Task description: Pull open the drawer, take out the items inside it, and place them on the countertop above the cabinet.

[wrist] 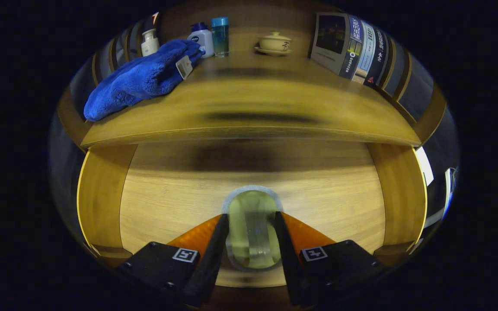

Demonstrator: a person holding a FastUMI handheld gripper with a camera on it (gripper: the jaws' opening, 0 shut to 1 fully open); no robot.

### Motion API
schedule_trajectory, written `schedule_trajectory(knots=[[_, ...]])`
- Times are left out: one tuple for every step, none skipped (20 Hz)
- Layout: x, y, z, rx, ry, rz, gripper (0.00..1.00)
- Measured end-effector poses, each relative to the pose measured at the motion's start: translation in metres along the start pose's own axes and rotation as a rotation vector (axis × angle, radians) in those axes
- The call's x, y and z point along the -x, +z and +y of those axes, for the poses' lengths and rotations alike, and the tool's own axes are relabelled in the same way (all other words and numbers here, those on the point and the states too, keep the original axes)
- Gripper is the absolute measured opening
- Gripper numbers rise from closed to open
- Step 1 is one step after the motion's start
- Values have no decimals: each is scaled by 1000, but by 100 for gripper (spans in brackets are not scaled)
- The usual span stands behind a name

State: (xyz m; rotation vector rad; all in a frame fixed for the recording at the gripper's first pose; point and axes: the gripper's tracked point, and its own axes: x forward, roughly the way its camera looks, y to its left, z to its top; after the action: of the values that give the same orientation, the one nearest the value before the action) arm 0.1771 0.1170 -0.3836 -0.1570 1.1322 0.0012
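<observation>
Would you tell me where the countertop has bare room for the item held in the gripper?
The gripper is shut on a pale translucent item. The countertop is bare across its middle and front, between the blue towel and the booklets. The back is crowded: bottles, lidded cup.

A pale green, translucent bottle (253, 229) lies lengthwise in the open wooden drawer (167, 203), gripped on both sides by the claw (252, 224), below the tabletop (253, 116) where a blue towel (141, 80) already rests near its left end.
</observation>
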Motion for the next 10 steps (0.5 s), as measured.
schedule_trajectory(knots=[[2, 1, 0, -2, 11, -3, 73], [4, 8, -1, -8, 6, -25, 72], [6, 10, -9, -25, -22, -27, 57], [14, 7, -12, -33, -26, -15, 42], [15, 6, -11, -32, -16, -12, 26], [20, 6, -13, -25, -20, -18, 26], [29, 6, -15, -20, -27, -26, 26], [37, 6, -15, -16, -27, -31, 26], [48, 5, -16, -9, -25, -29, 26], [59, 6, -16, 0, -22, -31, 26]])
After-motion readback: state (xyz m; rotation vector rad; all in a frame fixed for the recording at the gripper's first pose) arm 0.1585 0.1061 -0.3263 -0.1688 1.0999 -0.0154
